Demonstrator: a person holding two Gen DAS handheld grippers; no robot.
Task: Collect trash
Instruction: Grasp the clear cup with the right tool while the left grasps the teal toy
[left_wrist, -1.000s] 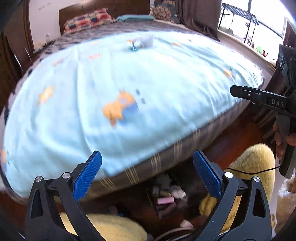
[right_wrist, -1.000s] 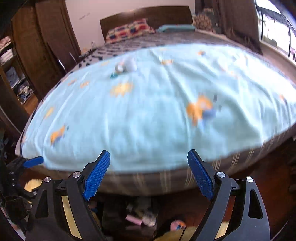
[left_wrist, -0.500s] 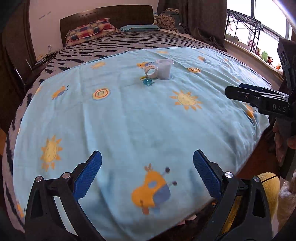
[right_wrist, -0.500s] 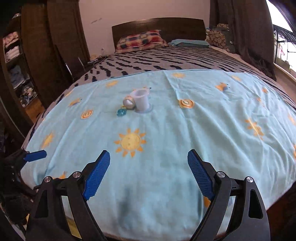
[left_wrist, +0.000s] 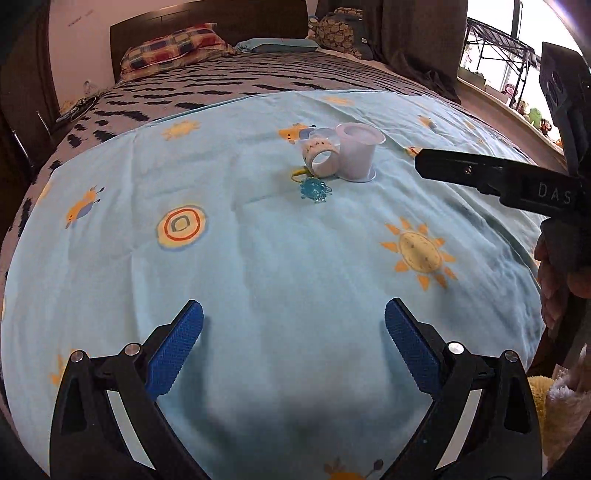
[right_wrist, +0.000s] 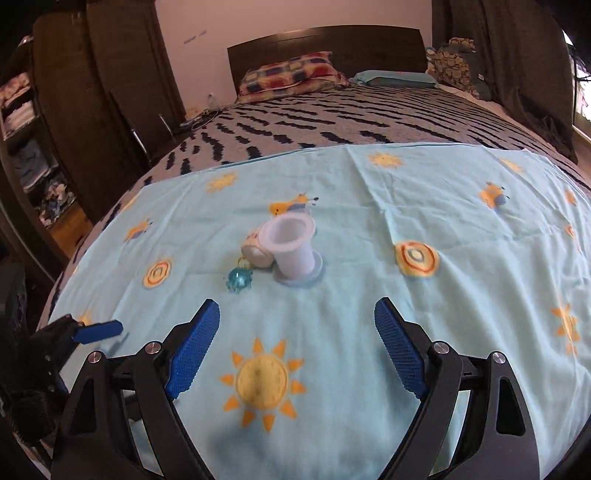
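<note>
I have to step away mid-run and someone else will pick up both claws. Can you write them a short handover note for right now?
Left claw: open, empty, low over the near part of the blue sheet.
Right claw: open, empty, over the same sheet, pointed at the trash.
Trash: a small cluster mid-sheet, ahead of both claws. A pale plastic cup stands upright, a tape roll lies against its left side, and a small blue trinket lies just in front of the roll.
Done: nothing picked up yet.
Left: grasp and collect all three. No bin is in view.
</note>
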